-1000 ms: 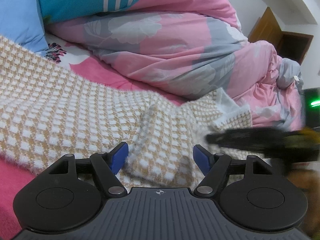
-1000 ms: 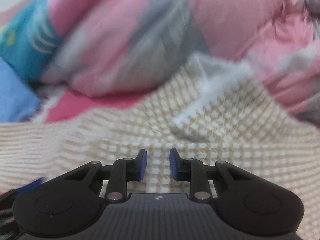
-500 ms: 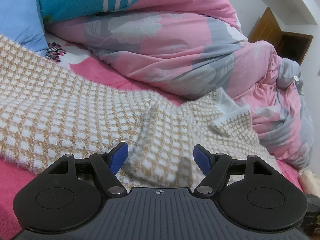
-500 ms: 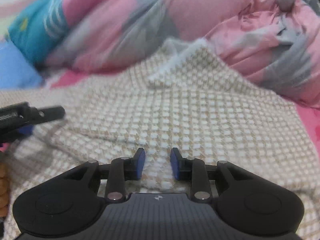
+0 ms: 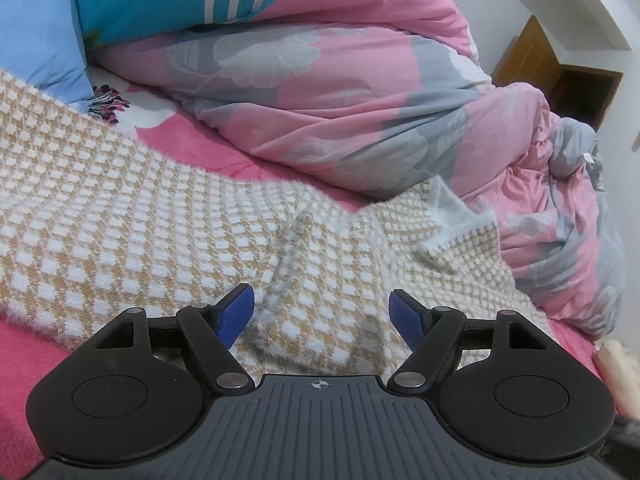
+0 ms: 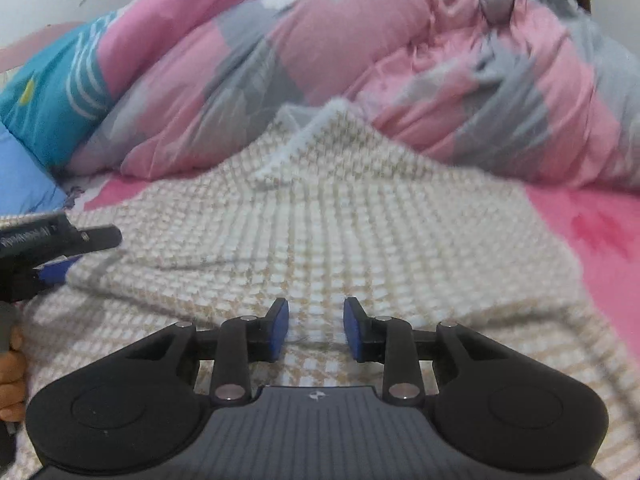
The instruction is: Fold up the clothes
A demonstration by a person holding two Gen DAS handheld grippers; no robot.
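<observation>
Two claws angled down over checked sweater, left claw wide, right claw opening, both empty

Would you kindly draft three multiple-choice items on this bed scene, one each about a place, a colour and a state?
1. Where does the tan-and-white checked knit garment lie?
A. On the pink bed sheet, in front of the bunched duvet
B. On a wooden floor
C. Over a chair back

2. What colour are the pads on the left claw?
A. Red
B. Blue
C. Green

3. How do the right claw's jaws stand?
A. Clamped on the duvet
B. Apart, over the knit, nothing pinched
C. Out of view

Answers: 1 A, sheet shows around the knit and the duvet rises behind it; 2 B, both pads are blue; 3 B, a gap shows between the pads above the fabric.
</observation>
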